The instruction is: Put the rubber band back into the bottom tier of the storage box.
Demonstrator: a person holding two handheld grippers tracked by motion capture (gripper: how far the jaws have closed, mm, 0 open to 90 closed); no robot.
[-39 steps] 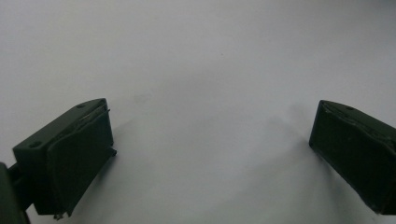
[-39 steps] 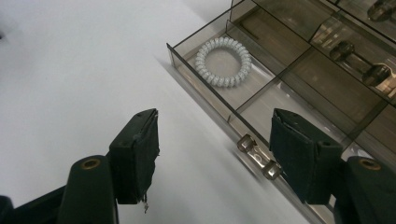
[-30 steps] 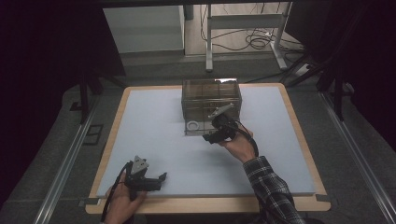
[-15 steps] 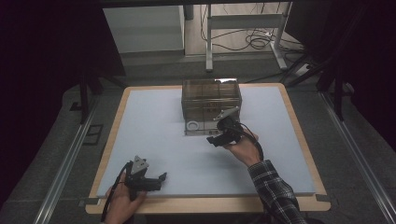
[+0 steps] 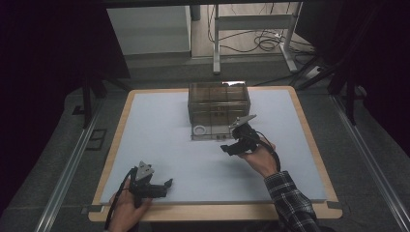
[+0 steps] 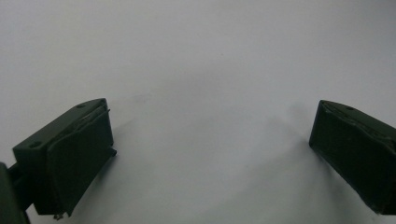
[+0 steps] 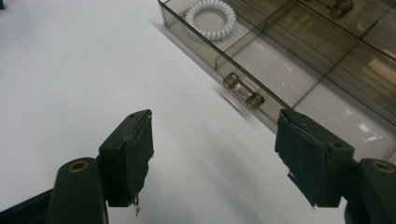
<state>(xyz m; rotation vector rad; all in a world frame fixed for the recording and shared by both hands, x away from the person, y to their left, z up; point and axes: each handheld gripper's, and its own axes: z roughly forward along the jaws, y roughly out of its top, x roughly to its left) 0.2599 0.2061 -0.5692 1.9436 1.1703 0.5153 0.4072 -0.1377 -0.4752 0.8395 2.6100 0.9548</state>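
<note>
A smoky clear drawer box (image 5: 218, 99) stands at the middle back of the white mat. Its bottom drawer (image 5: 211, 134) is pulled out, and a white coiled ring (image 5: 199, 129) lies in the drawer's left compartment. In the right gripper view the ring (image 7: 208, 18) sits behind the drawer's front wall, and the small clear handle (image 7: 243, 91) juts from that wall. My right gripper (image 5: 231, 146) (image 7: 215, 156) hovers open just in front of the handle, holding nothing. My left gripper (image 5: 163, 186) (image 6: 210, 154) rests open and empty over bare mat at the front left.
The mat lies on a wood-edged table (image 5: 309, 130). Metal rails (image 5: 72, 159) run along both sides, and dark curtains flank the area. Desk legs and cables (image 5: 263, 41) stand on the floor beyond the far edge.
My right gripper has drawn back a little from the box, toward the right and the near side. The left gripper has stayed still.
</note>
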